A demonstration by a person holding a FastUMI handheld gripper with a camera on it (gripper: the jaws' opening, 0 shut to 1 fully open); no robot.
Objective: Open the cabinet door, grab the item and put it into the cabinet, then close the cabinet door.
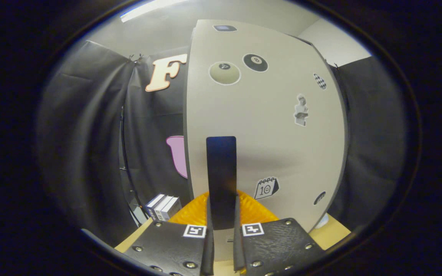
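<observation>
A beige cabinet door (267, 126) with several stickers stands upright right in front of me. A dark, flat vertical handle (221, 165) runs down its lower middle. My gripper (222, 209) is at the handle's lower part, with one finger pressed against each side of the strip, so it is shut on the handle. The handle's bottom end sits between the fingers. The door's left edge (187, 153) shows as a thin line against the cloth wall; I cannot tell whether the door is ajar.
The cabinet stands on a wooden tabletop (334, 234). A few small upright boxes (163, 207) stand to the left of the cabinet near the cloth wall. A small white object (323, 221) peeks out at the cabinet's lower right corner.
</observation>
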